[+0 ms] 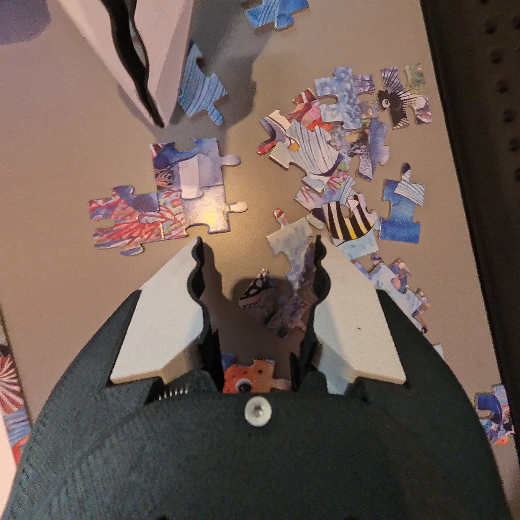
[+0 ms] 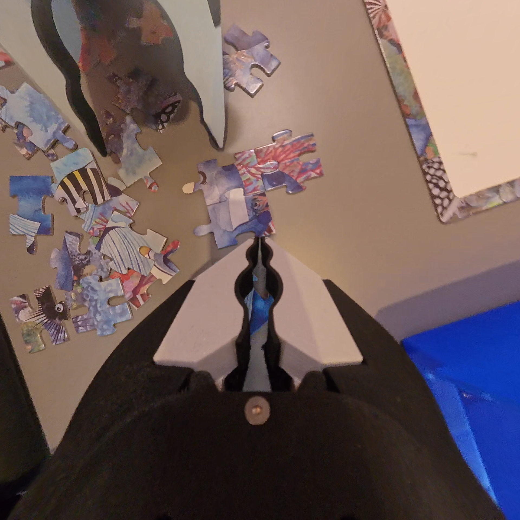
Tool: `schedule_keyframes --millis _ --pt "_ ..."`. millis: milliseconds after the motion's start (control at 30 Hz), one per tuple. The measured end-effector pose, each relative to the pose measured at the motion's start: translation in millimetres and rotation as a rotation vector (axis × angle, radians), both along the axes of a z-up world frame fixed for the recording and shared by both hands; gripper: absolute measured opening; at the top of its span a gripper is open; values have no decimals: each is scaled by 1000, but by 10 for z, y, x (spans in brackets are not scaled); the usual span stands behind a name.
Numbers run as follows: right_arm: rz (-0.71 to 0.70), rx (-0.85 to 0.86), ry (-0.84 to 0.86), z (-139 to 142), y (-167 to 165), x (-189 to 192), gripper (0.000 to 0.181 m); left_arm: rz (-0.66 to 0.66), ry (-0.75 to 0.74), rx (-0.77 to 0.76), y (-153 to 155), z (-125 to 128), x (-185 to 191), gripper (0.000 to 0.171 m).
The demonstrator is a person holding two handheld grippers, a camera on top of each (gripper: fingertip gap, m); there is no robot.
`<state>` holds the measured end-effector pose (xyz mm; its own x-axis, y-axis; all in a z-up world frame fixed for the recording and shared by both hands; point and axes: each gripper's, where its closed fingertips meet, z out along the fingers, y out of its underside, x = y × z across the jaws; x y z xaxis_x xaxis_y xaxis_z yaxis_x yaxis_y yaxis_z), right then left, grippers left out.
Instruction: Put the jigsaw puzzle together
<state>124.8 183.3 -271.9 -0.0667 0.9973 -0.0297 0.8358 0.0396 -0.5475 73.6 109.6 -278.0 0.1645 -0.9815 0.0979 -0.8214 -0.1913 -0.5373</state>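
Several joined puzzle pieces with red coral and blue water (image 1: 174,197) lie on the tan table, also in the right wrist view (image 2: 253,185). My right gripper (image 2: 260,239) is shut on a blue striped piece (image 2: 260,309), held on edge just at the joined group's near side. In the left wrist view the right gripper (image 1: 160,123) and its striped piece (image 1: 202,92) hang above the group's far side. My left gripper (image 1: 259,242) is open and empty, hovering over a pale blue piece (image 1: 292,247) and a black spotted piece (image 1: 256,289). It also shows in the right wrist view (image 2: 160,149).
A heap of loose pieces (image 1: 337,154) lies right of the joined group, at the left in the right wrist view (image 2: 98,239). A white puzzle tray with a printed border (image 2: 422,140) lies at the upper right. A blue box (image 2: 464,394) sits beside it. A dark panel (image 1: 478,140) bounds the table.
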Motion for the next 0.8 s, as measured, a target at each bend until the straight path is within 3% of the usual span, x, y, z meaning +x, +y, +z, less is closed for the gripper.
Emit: schedule_keyframes --millis 133,233,367,500,600,633,700,800 --pt "-63 32 -64 34 78 249 43 24 7 40 78 107 -84 76" --pt "-29 0 -107 -8 -54 392 54 35 26 74 126 164 -146 76" --pt "17 -19 -154 -130 -141 460 50 37 47 98 145 207 -188 76" --pt "22 23 -154 -146 -97 447 33 36 53 105 142 212 -182 76" --pt "49 6 -141 -147 -144 431 2 30 60 98 127 180 -176 76" --pt "65 -7 -134 -149 -177 418 0 28 63 96 124 170 -176 76" --pt "89 -32 -119 -143 -243 402 6 23 62 90 110 156 -167 75" --pt "64 -12 -118 -115 -190 442 33 16 72 89 98 135 -170 75"
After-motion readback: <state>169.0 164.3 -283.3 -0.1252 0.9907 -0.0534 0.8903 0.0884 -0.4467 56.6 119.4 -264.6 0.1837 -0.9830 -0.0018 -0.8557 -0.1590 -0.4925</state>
